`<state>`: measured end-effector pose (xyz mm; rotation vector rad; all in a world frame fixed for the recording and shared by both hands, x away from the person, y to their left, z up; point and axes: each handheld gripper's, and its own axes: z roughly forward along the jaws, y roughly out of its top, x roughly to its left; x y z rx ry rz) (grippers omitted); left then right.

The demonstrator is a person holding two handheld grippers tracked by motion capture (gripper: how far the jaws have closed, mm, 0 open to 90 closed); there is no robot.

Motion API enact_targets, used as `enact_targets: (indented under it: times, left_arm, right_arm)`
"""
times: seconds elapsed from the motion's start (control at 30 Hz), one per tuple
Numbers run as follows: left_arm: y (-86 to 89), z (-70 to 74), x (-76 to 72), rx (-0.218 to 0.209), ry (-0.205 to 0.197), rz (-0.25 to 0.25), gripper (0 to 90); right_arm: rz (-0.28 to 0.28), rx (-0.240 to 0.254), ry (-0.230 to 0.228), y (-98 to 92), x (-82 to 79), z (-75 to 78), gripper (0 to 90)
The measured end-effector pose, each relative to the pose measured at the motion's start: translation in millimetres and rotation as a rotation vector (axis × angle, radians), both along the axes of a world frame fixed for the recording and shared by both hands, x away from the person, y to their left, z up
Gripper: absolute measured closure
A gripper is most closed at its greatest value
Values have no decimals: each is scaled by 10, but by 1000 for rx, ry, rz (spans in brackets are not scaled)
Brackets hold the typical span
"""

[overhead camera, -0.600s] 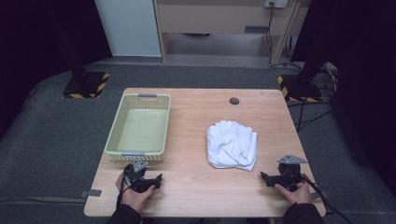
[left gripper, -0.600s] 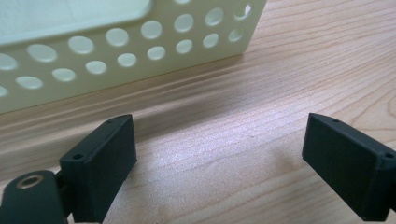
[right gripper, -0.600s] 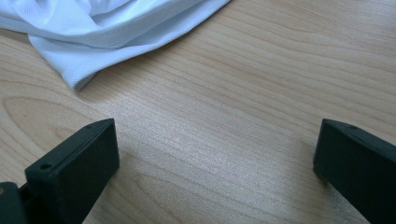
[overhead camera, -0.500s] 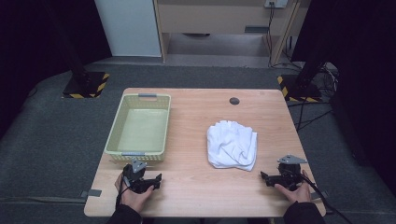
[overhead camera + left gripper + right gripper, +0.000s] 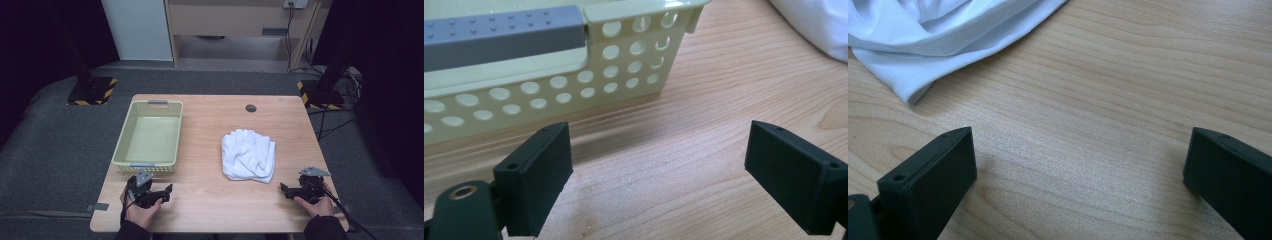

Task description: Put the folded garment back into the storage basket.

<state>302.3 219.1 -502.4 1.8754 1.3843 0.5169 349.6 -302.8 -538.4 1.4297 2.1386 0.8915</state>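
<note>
Change since earlier: nothing has moved; both hands rest at the near edge of the table exactly as they did a moment ago, and the cloth and basket lie where they were.
Meaning for the work: my guess is that it has not begun; the likely job is to lift the cloth into the basket.
Left gripper (image 5: 159,191): held low on the wood just in front of the basket's near wall, its black jaws spread wide with bare table between them.
Right gripper (image 5: 291,191): at the near right corner, jaws also wide apart and empty, aimed toward the cloth's closest edge.
White cloth (image 5: 249,155): a crumpled, loosely folded heap right of the table's centre, near the right gripper but not touching it; soft, finely ribbed weave with a stitched hem.
Basket (image 5: 126,155): pale yellow-green plastic, rectangular and empty, on the left half of the table, well apart from the cloth; walls pierced by rows of round holes, with a grey dimpled handle (image 5: 499,37) on the near rim.
Table (image 5: 210,125): light wood with visible grain, smooth and flat.
</note>
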Motion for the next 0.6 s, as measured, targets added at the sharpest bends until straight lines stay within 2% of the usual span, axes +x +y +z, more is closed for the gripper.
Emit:
enact_targets:
  times: [0.2, 0.6]
  left_arm:
    - [11, 54, -5, -27, -20, 0, 110]
    - [-24, 176, -6, -50, -63, -20, 107]
  right_arm:
    - [1, 0, 2, -1, -1, 0, 7]
    - [8, -1, -1, -6, -1, -1, 7]
